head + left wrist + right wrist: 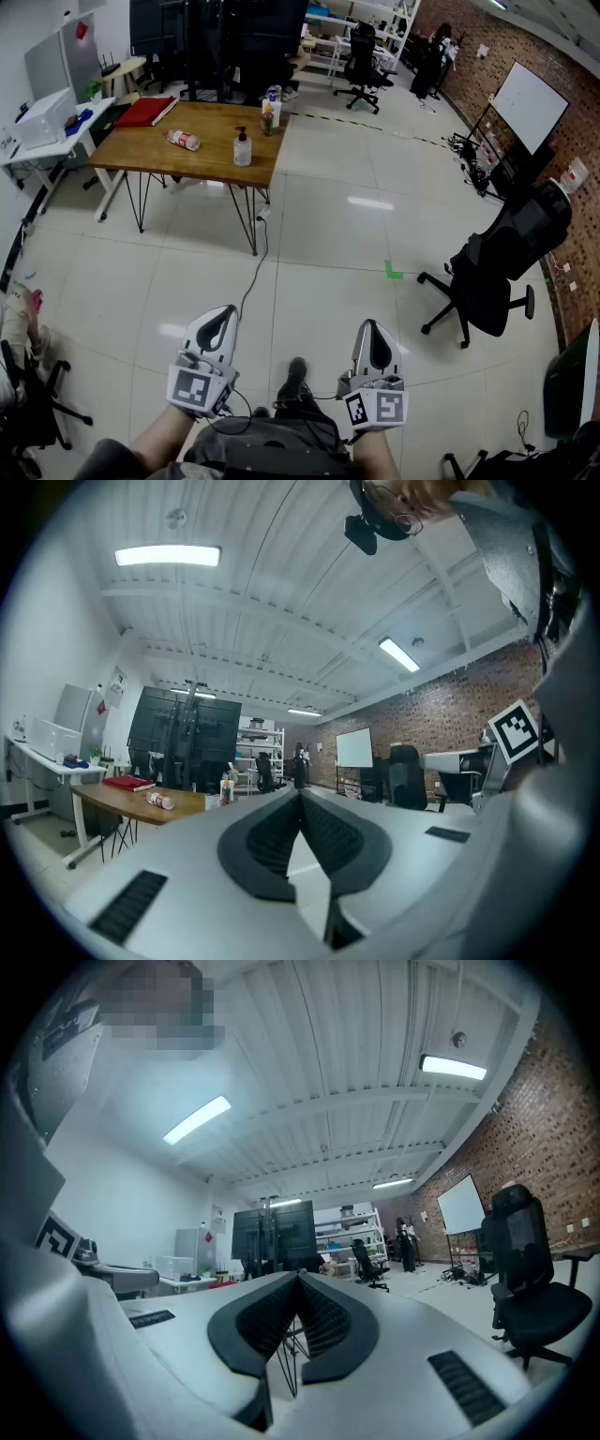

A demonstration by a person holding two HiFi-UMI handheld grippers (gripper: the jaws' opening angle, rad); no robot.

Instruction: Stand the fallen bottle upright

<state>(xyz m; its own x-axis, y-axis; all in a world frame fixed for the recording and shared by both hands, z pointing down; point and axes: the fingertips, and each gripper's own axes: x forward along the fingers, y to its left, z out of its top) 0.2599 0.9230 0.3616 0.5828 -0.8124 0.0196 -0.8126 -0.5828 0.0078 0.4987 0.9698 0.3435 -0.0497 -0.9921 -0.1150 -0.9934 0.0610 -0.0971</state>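
A clear bottle with a red label (183, 140) lies on its side on the wooden table (206, 155), far ahead of me; the left gripper view shows the bottle (160, 801) small at the left. My left gripper (222, 317) and right gripper (372, 331) are held low near my body, over the tiled floor, well short of the table. Both have their jaws shut tip to tip with nothing between them, as the left gripper (300, 793) and right gripper (298, 1276) show in their own views.
On the table stand a pump bottle (243, 148), upright bottles (271, 109) at the far edge and a red folder (146, 111). A white desk (42, 131) is at the left. A black office chair (497, 272) stands at the right. A cable (255, 267) runs across the floor.
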